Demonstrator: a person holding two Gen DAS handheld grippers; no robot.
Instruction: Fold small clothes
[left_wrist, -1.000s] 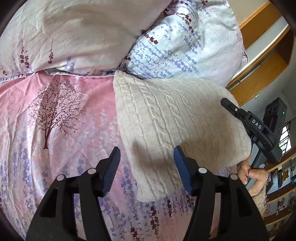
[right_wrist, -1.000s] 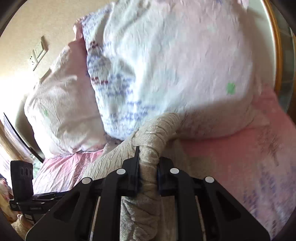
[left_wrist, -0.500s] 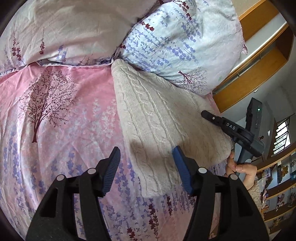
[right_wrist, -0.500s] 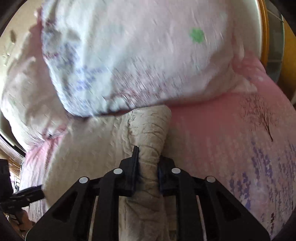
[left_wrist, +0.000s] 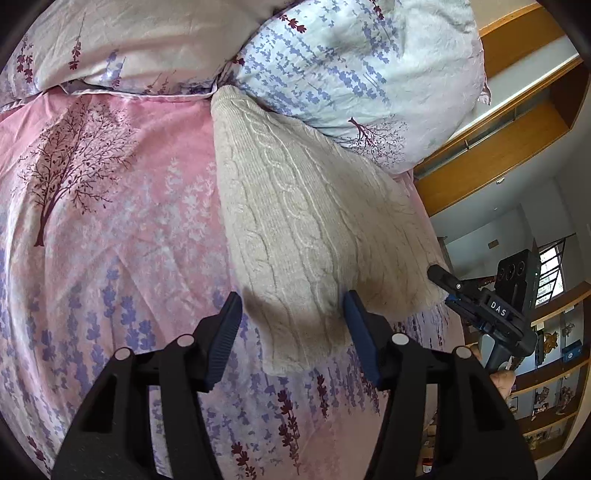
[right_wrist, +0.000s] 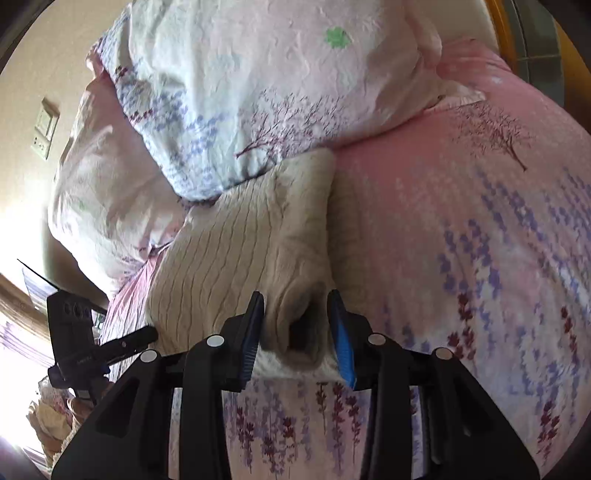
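Note:
A cream cable-knit sweater (left_wrist: 303, 229) lies folded on the pink floral bed sheet (left_wrist: 122, 229), its far end against a pillow. My left gripper (left_wrist: 291, 332) is open and empty, hovering over the sweater's near corner. My right gripper (right_wrist: 295, 328) is open, its blue-padded fingers on either side of the sweater's bunched sleeve end (right_wrist: 299, 291), which rests on the bed. The sweater's ribbed body (right_wrist: 221, 258) shows in the right wrist view. The right gripper (left_wrist: 443, 282) also shows at the sweater's right edge in the left wrist view.
Two floral pillows (left_wrist: 354, 62) (left_wrist: 140, 40) lie at the head of the bed. A wooden headboard and shelf (left_wrist: 509, 125) stand to the right. The left gripper's body (right_wrist: 74, 343) shows at the left in the right wrist view.
My right gripper lowered the sweater's folded part onto the bed and opened, letting go of it. The sweater now lies flat. My left gripper stayed open and moved slightly closer.

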